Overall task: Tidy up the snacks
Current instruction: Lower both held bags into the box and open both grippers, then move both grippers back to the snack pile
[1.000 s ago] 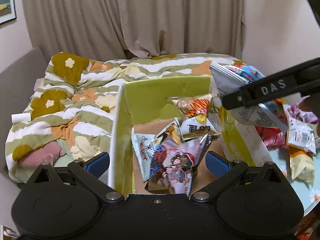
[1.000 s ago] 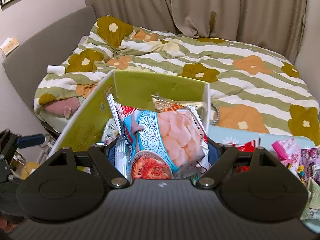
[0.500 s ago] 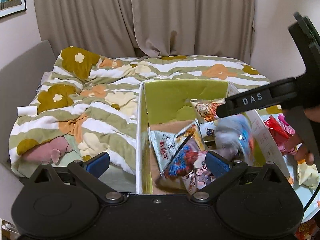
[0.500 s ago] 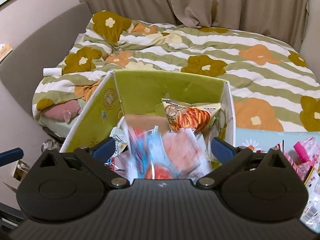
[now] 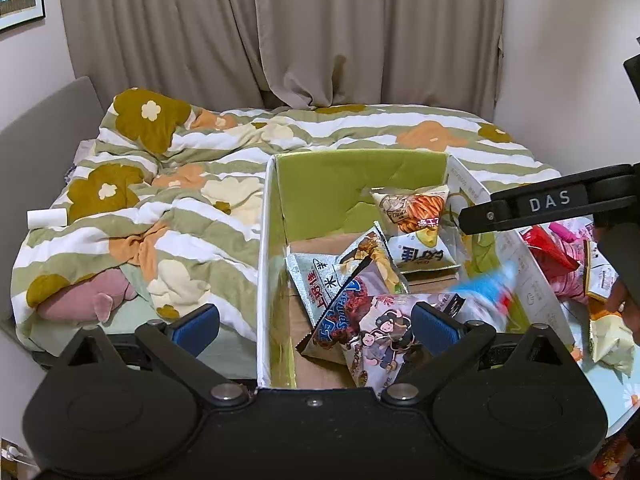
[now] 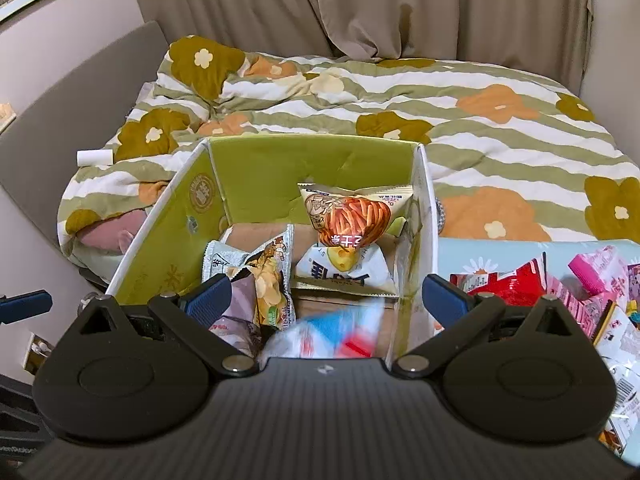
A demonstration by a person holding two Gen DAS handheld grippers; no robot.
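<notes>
A cardboard box with green inner walls (image 5: 360,184) (image 6: 312,172) stands by the bed and holds several snack bags. Among them are an orange stick-snack bag (image 5: 416,208) (image 6: 352,216), a white cheese bag (image 6: 344,270) and a cartoon-printed bag (image 5: 384,332). A blue, white and red bag (image 6: 336,332) (image 5: 486,292) shows blurred, loose inside the box near its right wall. My right gripper (image 6: 326,298) hangs over the box, open, with no pad touching the bag. My left gripper (image 5: 315,326) is open above the box's near left corner, holding nothing.
A floral striped quilt (image 5: 180,200) covers the bed behind and left of the box. Right of the box, a pale blue table (image 6: 500,252) carries several loose snack packs (image 6: 560,292). A white roll (image 5: 46,218) lies on the quilt. A hand (image 5: 624,300) shows at the right edge.
My right gripper opened and let go of the blue and white bag, which dropped from between its fingers into the box. The left gripper stayed open.
</notes>
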